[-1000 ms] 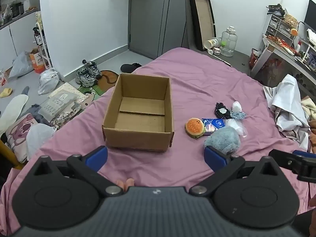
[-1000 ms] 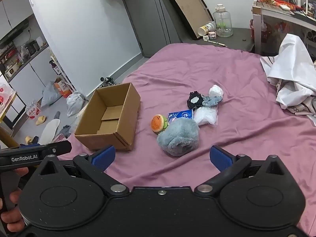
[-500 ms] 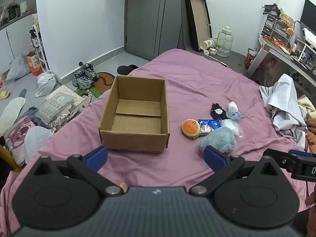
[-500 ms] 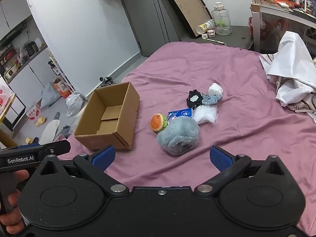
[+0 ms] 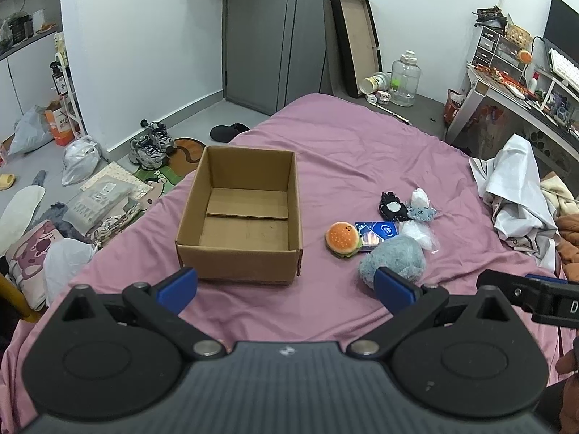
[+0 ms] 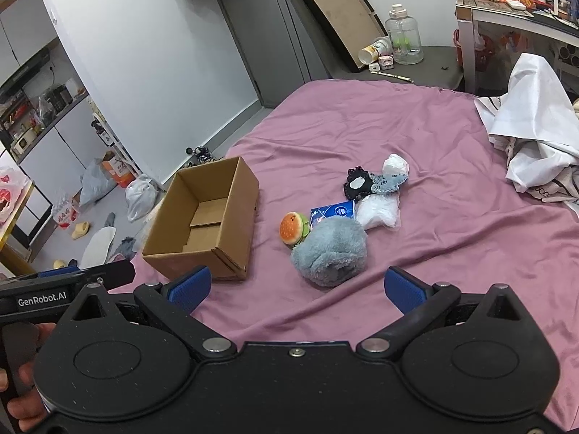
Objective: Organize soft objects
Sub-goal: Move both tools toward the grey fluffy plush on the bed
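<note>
An empty open cardboard box point(image 5: 242, 217) point(image 6: 206, 220) sits on the pink bed. To its right lies a cluster of items: a grey-blue fluffy bundle point(image 5: 394, 262) point(image 6: 331, 253), a burger plush point(image 5: 343, 238) point(image 6: 294, 228), a blue tissue pack point(image 5: 376, 231) point(image 6: 333, 212), a clear plastic bag point(image 6: 378, 213), a black-and-white lacy item point(image 5: 391, 207) point(image 6: 357, 183) and a small grey-white plush point(image 5: 421, 208) point(image 6: 392, 173). My left gripper point(image 5: 286, 287) is open and empty, hovering before the box. My right gripper point(image 6: 295, 287) is open and empty, just short of the fluffy bundle.
White clothing point(image 5: 517, 195) point(image 6: 539, 144) is heaped at the bed's right side. Shoes point(image 5: 150, 144), bags and packages lie on the floor left of the bed. A desk point(image 5: 521, 101) stands at the far right, a water jug point(image 6: 403, 36) beyond the bed.
Both grippers have drawn back and risen slightly, so the box and the items look a little farther away. Both stay open. Nothing on the bed has moved.
</note>
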